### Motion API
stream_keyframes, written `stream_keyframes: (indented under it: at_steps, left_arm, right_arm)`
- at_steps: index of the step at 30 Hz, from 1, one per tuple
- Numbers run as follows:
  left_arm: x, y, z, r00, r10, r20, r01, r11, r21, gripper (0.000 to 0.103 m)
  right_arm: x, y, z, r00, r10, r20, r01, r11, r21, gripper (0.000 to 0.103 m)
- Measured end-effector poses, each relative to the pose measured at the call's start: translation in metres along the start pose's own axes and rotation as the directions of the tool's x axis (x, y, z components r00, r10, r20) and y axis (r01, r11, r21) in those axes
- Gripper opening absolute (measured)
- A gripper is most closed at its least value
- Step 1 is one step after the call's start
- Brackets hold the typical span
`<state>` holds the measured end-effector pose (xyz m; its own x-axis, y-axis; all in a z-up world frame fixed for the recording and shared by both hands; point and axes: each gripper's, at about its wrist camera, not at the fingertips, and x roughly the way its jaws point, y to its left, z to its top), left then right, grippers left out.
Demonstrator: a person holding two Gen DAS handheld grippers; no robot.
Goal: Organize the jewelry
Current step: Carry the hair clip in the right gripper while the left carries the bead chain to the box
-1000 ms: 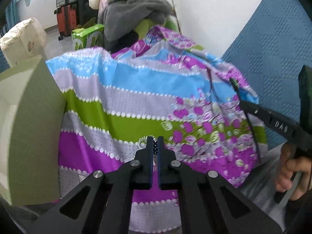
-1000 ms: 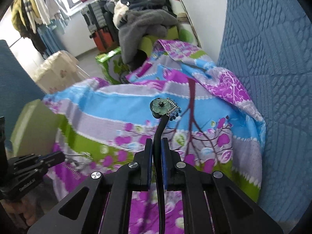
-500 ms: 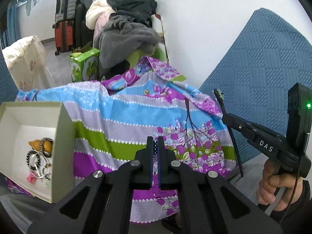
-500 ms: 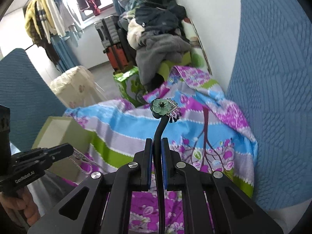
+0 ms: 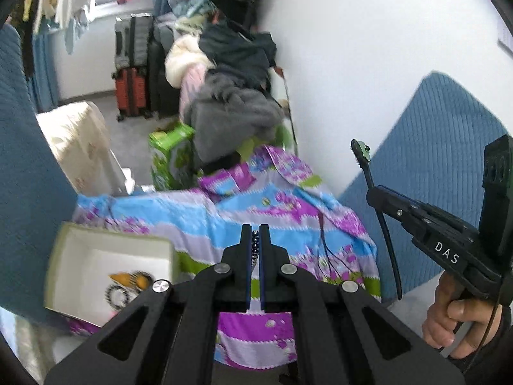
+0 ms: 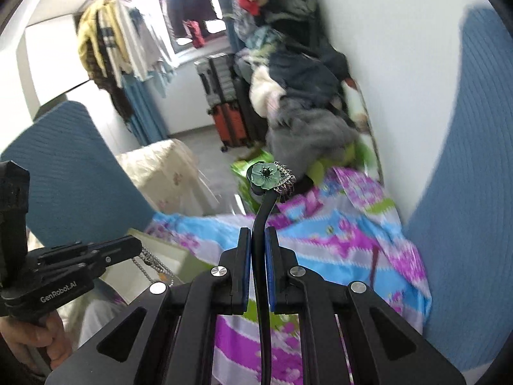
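Both grippers are raised above the striped cloth (image 5: 288,205) — the left gripper (image 5: 255,243) pinches a bead chain (image 6: 154,264), the right gripper (image 6: 258,250) clamps a flower hairband (image 6: 266,176) — probably bound for the open box (image 5: 109,234) at the cloth's left edge.

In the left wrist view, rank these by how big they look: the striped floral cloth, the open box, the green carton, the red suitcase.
1. striped floral cloth, by far the largest.
2. open box.
3. and 4. green carton and red suitcase look much alike; the suitcase stands farther off, so I will not rank them.
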<state>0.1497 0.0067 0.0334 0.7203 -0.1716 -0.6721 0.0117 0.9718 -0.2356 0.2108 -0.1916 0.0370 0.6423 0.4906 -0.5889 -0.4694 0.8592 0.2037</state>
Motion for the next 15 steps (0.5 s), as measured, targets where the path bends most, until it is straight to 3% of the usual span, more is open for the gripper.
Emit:
stream_keyframes:
  at_steps: [8, 15]
  left_arm:
    - [-0.044, 0.045, 0.031, 0.993, 0.084, 0.088, -0.08, 0.996, -0.044, 0.003]
    - [-0.057, 0.102, 0.028, 0.988, 0.122, 0.091, -0.111, 0.987, -0.118, 0.003]
  right_arm:
    - [0.008, 0.059, 0.05, 0.994, 0.1, 0.054, -0.096, 0.992, -0.077, 0.007]
    - [0.045, 0.122, 0.059, 0.985, 0.173, -0.002, -0.172, 0.977, -0.123, 0.007]
